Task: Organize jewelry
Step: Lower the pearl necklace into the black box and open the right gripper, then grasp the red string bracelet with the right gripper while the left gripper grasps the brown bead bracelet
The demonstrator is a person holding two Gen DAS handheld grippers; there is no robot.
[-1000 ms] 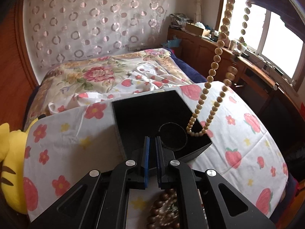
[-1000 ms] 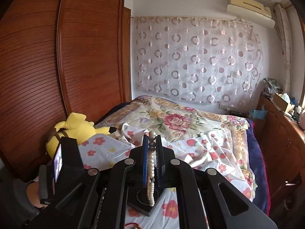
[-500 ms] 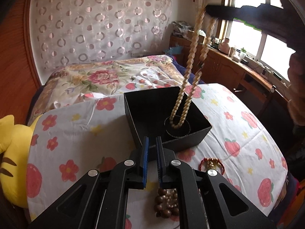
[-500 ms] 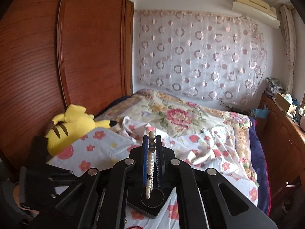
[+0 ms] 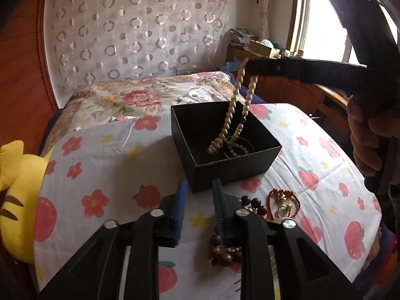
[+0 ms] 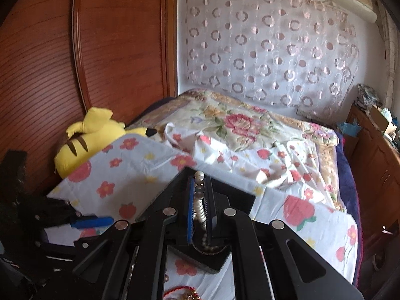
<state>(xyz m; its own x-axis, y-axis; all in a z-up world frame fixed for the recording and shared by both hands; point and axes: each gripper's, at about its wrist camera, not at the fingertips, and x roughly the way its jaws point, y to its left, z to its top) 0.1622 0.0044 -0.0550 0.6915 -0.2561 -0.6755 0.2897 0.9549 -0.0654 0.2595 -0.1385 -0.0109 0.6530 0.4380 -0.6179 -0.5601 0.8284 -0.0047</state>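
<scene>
A cream bead necklace [image 5: 235, 115] hangs from my right gripper [image 5: 251, 66], which is shut on it above the open black box [image 5: 200, 135]. The strand's lower end lies coiled on the box floor. In the right wrist view the beads [image 6: 200, 207] run between the blue pads of that gripper [image 6: 199, 178], with the box [image 6: 235, 195] below. My left gripper [image 5: 199, 197] sits just in front of the box, its jaws opening with nothing between them. A dark brown bead bracelet [image 5: 252, 203] and a red cord bracelet [image 5: 282, 201] lie beside its right finger.
The box stands on a table under a white cloth [image 5: 105, 165] printed with flowers and strawberries. A yellow plush toy [image 5: 15, 195] lies at the left edge. A bed [image 6: 237, 130] with a floral cover is behind, and wooden cabinets [image 6: 382, 165] on the right.
The right gripper has come down, so the necklace's end went from hanging over the box to lying coiled inside it. The left gripper drew back from the box and its jaws parted.
</scene>
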